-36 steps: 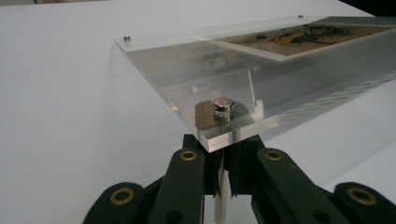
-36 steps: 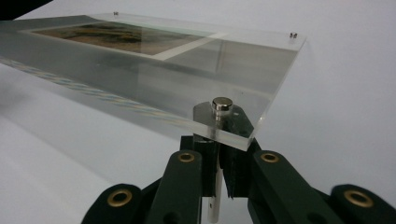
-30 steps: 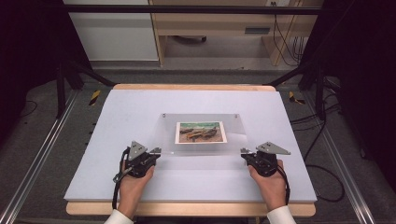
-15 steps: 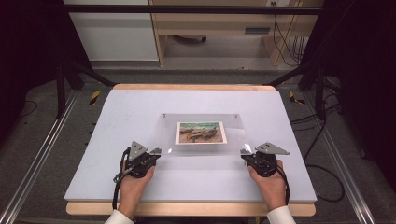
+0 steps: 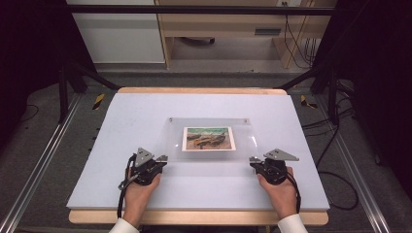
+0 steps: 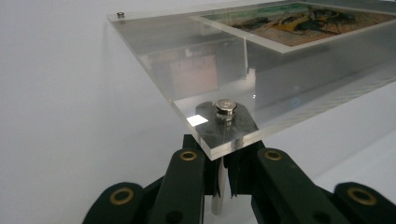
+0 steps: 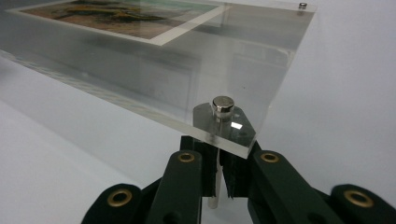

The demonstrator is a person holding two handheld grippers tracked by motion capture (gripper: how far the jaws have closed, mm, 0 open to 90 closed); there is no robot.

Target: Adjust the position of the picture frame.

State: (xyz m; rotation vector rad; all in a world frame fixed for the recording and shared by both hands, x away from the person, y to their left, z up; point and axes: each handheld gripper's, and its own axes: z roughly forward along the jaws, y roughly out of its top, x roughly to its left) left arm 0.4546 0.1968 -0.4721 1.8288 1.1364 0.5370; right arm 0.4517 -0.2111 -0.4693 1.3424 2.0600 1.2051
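Observation:
A clear acrylic plate [image 5: 210, 161] with a small beach picture [image 5: 209, 139] in it lies at the middle of the white table top [image 5: 121, 121]. Metal pins stand at its corners. My left gripper [image 5: 163, 158] is at the near-left corner. In the left gripper view its jaws [image 6: 223, 172] are shut on the metal pin [image 6: 226, 108] that goes through the plate [image 6: 280, 74]. My right gripper [image 5: 253, 160] is at the near-right corner, shut on that corner's pin [image 7: 222, 106] under the plate [image 7: 140, 70]. The near edge looks raised off the table.
The white top rests on a wooden board [image 5: 194, 217] with metal rails [image 5: 43, 165] on the floor at either side. Black frame legs [image 5: 63, 87] and cables [image 5: 335, 145] lie beyond the table edges. A cabinet [image 5: 121, 34] stands far behind.

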